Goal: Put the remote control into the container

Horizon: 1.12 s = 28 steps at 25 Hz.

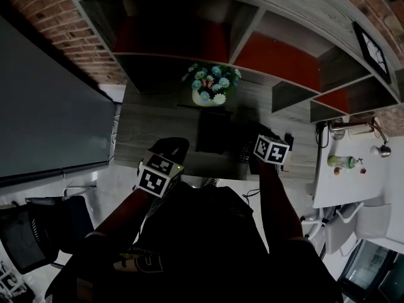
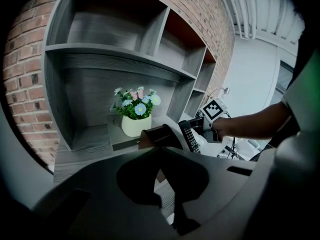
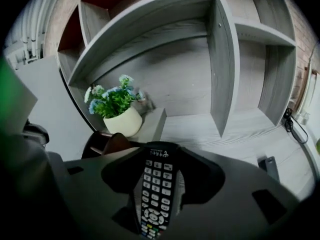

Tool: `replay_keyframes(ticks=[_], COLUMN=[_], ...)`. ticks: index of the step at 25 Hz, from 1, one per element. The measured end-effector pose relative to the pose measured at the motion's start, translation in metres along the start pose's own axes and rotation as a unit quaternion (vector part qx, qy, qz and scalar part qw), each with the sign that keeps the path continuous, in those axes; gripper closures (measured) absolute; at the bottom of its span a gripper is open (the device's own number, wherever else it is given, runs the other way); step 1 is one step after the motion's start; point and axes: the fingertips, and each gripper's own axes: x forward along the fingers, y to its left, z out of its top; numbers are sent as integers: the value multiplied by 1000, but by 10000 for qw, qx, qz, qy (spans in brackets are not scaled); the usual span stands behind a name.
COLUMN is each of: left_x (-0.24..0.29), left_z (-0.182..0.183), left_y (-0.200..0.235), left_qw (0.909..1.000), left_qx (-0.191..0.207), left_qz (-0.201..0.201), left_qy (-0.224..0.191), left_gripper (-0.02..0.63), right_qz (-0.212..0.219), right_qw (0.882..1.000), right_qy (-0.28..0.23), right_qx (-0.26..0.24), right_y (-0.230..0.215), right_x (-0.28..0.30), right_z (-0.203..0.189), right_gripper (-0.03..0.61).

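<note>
The remote control point(image 3: 152, 199) is up off the table point(image 3: 240, 129). It is held in the right gripper point(image 3: 158, 159), whose jaws stand wide and press on its two long sides. The dark brown container point(image 2: 159, 135) sits on the table just beside the white flower pot point(image 3: 122, 121). The left gripper point(image 2: 162, 184) has its jaws a little apart with nothing in them. I think this is the carrying step. Next, the remote needs to get over the container's open top, and then the jaws must let go.

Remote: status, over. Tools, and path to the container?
Right tool shut on remote, held above desk. Left tool at container, grip unclear. Flowerpot beyond container, not blocking.
</note>
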Motion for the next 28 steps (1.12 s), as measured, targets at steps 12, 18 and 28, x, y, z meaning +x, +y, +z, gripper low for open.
replay_keyframes(ticks=[12,18,28], left_x=[-2,-18,-54], left_z=[9,4,-12], left_y=[-6,1,40], left_qw=[9995,9998,9967], left_qx=[193,114,-444], left_qz=[-233,-90,598], left_qy=[-59,-137,-321], left_gripper=[607,607,607], right_qz=[525,1137,1001], right_qw=[9806,9481,9495], right_qy=[-1870,-2838,-2727], right_qx=[-259,-873,-1186], right_y=[79,148,160], right_x=[-93,-93,-19], right_z=[85,145,147], right_gripper=[359,359,359])
